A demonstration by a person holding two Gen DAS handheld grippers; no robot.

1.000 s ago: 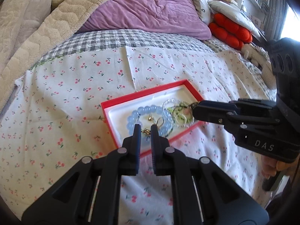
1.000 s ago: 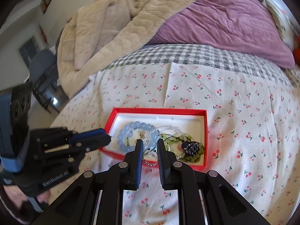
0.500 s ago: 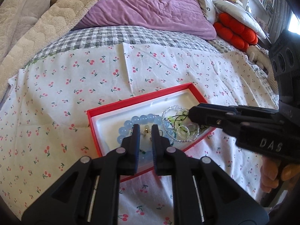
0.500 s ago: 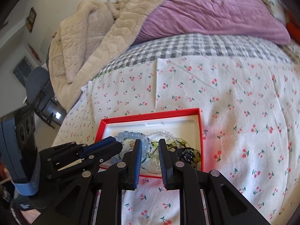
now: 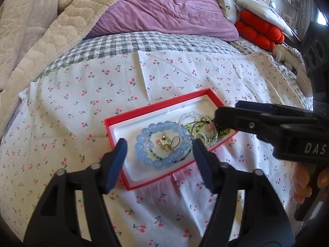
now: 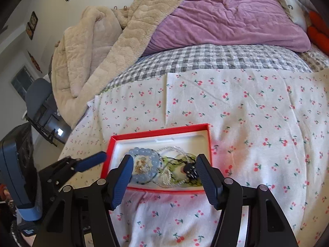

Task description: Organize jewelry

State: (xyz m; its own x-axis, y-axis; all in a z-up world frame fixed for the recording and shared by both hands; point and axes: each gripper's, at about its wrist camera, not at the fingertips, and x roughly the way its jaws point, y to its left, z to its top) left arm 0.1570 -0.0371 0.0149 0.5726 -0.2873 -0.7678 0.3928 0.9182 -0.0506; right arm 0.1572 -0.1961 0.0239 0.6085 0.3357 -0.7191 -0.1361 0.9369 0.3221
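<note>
Jewelry (image 5: 164, 144) lying tangled in red box (image 5: 158, 105) on bed (image 5: 82, 94); left tongs (image 5: 159, 154) and right tongs (image 6: 164, 170) both gaping, empty. Risking snagging neighbouring strands, dragging several pieces out together.

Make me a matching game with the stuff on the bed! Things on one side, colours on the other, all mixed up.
Things:
1. jewelry box
2. big bead bracelet
3. duvet
4. fluffy blanket

Colours:
A. beige
B. red
C. purple
D. light blue

Pairs: 1-B, 2-D, 3-C, 4-A
</note>
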